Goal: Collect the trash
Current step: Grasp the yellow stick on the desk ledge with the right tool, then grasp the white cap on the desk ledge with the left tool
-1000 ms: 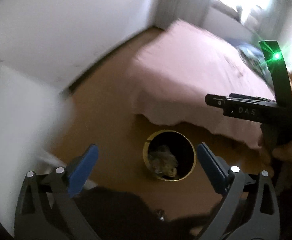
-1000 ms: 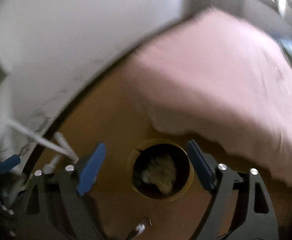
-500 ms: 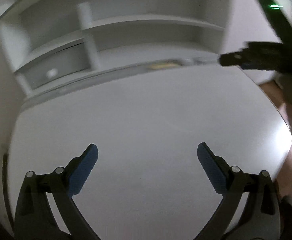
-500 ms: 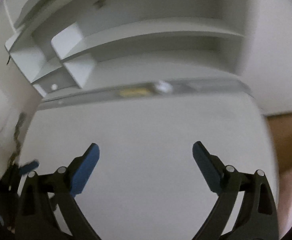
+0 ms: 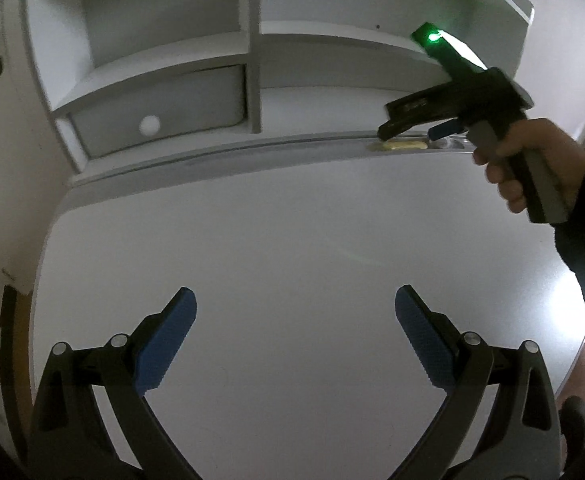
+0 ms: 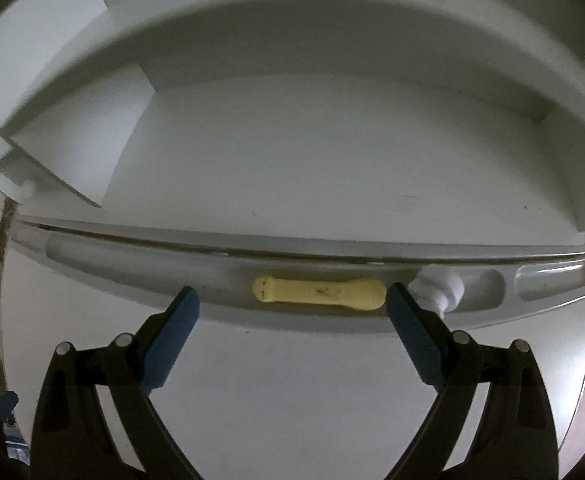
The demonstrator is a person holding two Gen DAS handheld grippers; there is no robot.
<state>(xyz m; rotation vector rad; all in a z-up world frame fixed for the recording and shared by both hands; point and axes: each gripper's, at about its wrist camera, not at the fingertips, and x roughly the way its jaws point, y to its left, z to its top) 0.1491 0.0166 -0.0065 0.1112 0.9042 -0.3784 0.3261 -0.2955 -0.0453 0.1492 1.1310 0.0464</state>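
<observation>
Yellow and soft-looking, a long flattened piece of trash lies lengthwise in the shallow groove that runs along the far edge of the white tabletop. Seen from the right wrist, it sits just ahead of the right hand-held gripper, lined up with the gap between the two blue pads; the jaws stand wide apart with nothing between them, and the pads do not touch the yellow piece. Just beyond the right pad, a white crumpled lump rests in the same groove, at the yellow piece's right end; whether the two touch cannot be told. Farther right along the groove are two moulded recesses.

From the left wrist, the left hand-held gripper hovers over the bare middle of the tabletop, its jaws also spread wide and holding nothing. Ahead and to its right, the right hand-held gripper is gripped by a bare hand, a green light glowing on top of it, and it points at the groove, where the yellow piece of trash shows just below its tip. Beyond the groove rises a white shelf unit with open compartments and a drawer with a round knob, ahead and left of the left hand-held gripper.
</observation>
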